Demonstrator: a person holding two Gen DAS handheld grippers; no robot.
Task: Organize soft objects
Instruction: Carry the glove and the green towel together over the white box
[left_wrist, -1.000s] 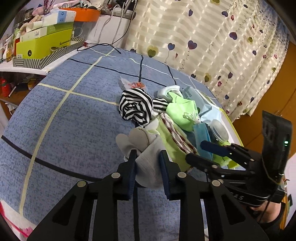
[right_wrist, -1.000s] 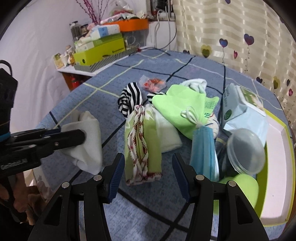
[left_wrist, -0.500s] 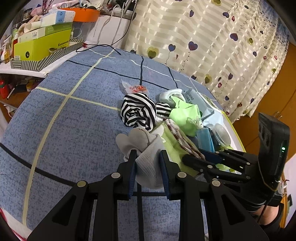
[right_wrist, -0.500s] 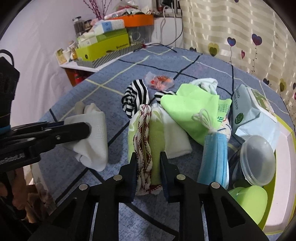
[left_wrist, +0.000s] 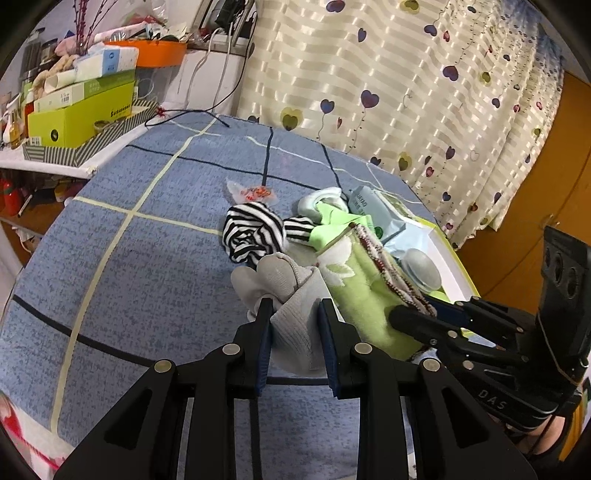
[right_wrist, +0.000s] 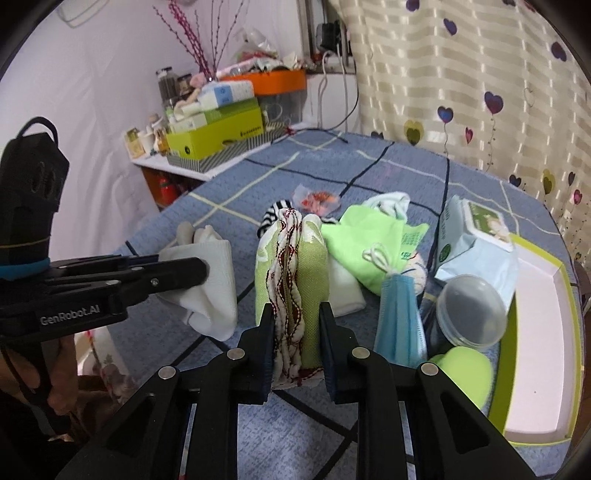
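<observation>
A pile of soft things lies on the blue checked bedspread (left_wrist: 147, 266). My left gripper (left_wrist: 293, 314) is shut on a pale grey sock (left_wrist: 284, 280), which hangs bunched from its jaws; in the right wrist view the gripper (right_wrist: 199, 269) holds it as a white fold (right_wrist: 214, 295). My right gripper (right_wrist: 296, 314) is shut on a folded green cloth with red-and-white trim (right_wrist: 310, 273), raised at its near end. That cloth (left_wrist: 354, 284) shows beside the sock, with the right gripper (left_wrist: 410, 317) on it. A black-and-white striped sock (left_wrist: 251, 232) lies behind them.
A light green pouch (right_wrist: 369, 240), blue face mask (right_wrist: 399, 317), wipes pack (right_wrist: 476, 240) and clear lidded cup (right_wrist: 469, 310) crowd the right. A green-rimmed white tray (right_wrist: 539, 332) lies at the bed's right edge. A snack packet (right_wrist: 316, 199) lies further back. Boxes (left_wrist: 81, 118) fill the left shelf.
My right gripper's jaws went from wide apart to shut on the green trimmed cloth, and its near end has come up off the bed. The left gripper rose a little with the grey sock.
</observation>
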